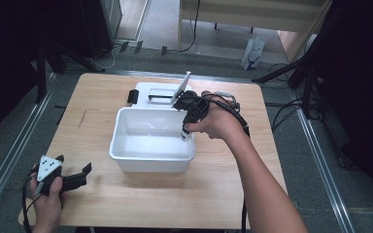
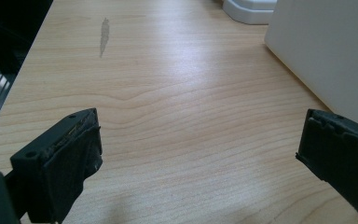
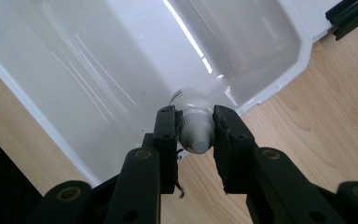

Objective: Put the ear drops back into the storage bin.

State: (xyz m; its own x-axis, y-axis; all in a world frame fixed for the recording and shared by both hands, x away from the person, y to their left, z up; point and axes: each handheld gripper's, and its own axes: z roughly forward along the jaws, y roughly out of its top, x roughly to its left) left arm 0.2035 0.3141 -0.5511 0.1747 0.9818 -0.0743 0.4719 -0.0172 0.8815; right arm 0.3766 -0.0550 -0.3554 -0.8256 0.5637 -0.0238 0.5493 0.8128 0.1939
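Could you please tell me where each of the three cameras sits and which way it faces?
High view: fixed above the person's side, looking forward and down on the table; both forearms, left gripper, right gripper.
Left gripper view: rides the left gripper, low over the wood, facing the tub; jaws wide apart.
Right gripper view: rides the right gripper, looking down into the tub; jaws clamp a small bottle.
All three views share the tub.

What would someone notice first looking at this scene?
The white tub in the middle of the wooden table stands out first. At its right rim the right gripper clamps a small white bottle, bottom end towards the tub. The left gripper sits open near the table's front left corner.
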